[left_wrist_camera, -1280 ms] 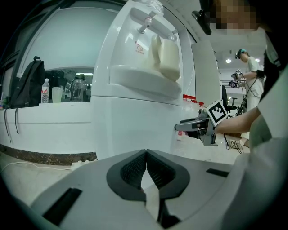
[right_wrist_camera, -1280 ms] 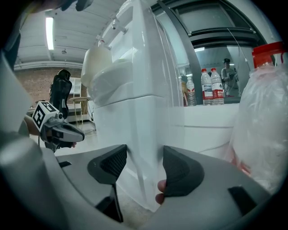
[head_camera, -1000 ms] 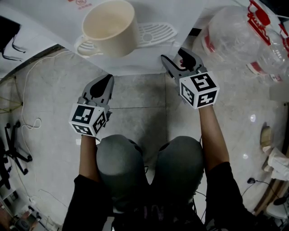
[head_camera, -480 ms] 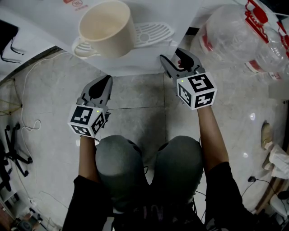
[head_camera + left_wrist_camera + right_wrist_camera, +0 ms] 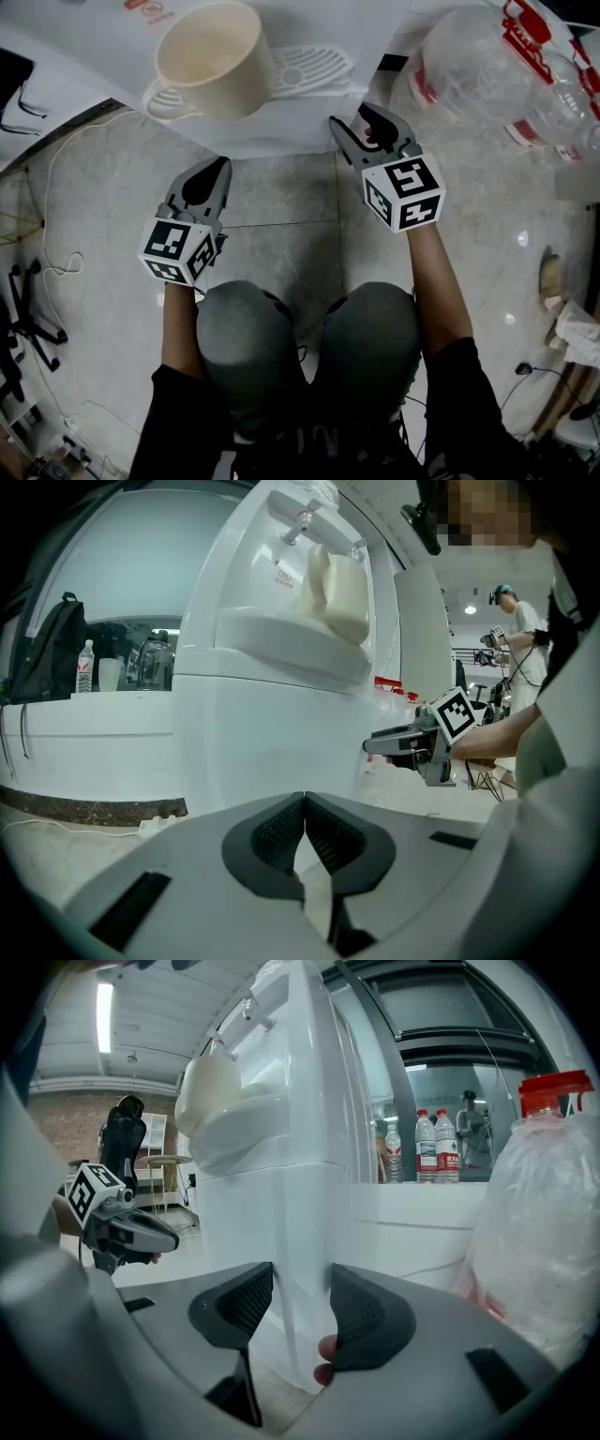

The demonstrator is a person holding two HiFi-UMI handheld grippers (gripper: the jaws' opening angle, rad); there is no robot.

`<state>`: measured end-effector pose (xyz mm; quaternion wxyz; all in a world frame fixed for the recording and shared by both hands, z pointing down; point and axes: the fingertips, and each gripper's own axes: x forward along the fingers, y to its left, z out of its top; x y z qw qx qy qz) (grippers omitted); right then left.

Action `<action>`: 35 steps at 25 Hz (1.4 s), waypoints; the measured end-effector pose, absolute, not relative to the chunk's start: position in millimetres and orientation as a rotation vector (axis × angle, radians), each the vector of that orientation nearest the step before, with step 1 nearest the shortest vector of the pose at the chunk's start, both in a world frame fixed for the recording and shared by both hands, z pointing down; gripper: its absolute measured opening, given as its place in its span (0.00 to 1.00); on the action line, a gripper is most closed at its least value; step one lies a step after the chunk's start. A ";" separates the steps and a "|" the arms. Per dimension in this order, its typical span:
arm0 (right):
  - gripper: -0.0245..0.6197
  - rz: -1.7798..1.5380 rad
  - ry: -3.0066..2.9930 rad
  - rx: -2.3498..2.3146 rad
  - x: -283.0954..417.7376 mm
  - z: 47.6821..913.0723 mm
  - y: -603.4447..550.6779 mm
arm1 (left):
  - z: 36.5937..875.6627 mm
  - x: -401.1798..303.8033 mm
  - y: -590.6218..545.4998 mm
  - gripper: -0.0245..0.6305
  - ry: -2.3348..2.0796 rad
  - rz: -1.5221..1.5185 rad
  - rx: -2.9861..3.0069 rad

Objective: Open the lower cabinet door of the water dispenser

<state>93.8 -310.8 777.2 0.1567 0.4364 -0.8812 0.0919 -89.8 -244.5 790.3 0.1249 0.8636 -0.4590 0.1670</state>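
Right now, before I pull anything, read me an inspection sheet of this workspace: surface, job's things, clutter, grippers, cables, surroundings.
Surface: grey tiled floor.
Job's things: white water dispenser; its lower cabinet shows no door swung out.
Clutter: cream mug on the drip tray; big clear water bottle, red cap, beside the dispenser.
Grippers: left gripper shut, empty, off the dispenser; right gripper open, jaws just closing, cabinet's corner edge between them.
Cables: white cord on the floor, left.
Surroundings: backpack, bottles on a ledge, another person behind.
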 end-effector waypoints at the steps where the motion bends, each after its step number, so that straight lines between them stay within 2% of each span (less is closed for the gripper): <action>1: 0.36 0.258 -2.520 1.246 94.1 777.4 -308.7 | 790.3 -88.8 -242.9 0.06 -1.330 0.490 2.520; 13: 0.36 0.290 -2.489 1.315 92.8 776.7 -300.7 | 784.0 -120.8 -223.8 0.06 -1.428 0.445 2.324; 20: 0.36 0.373 -2.399 1.333 90.9 776.9 -289.3 | 776.1 -103.5 -197.6 0.06 -1.298 0.679 2.293; 35: 0.36 0.570 -2.230 1.425 83.7 773.9 -246.6 | 728.1 -97.2 -165.7 0.06 -1.187 0.739 2.227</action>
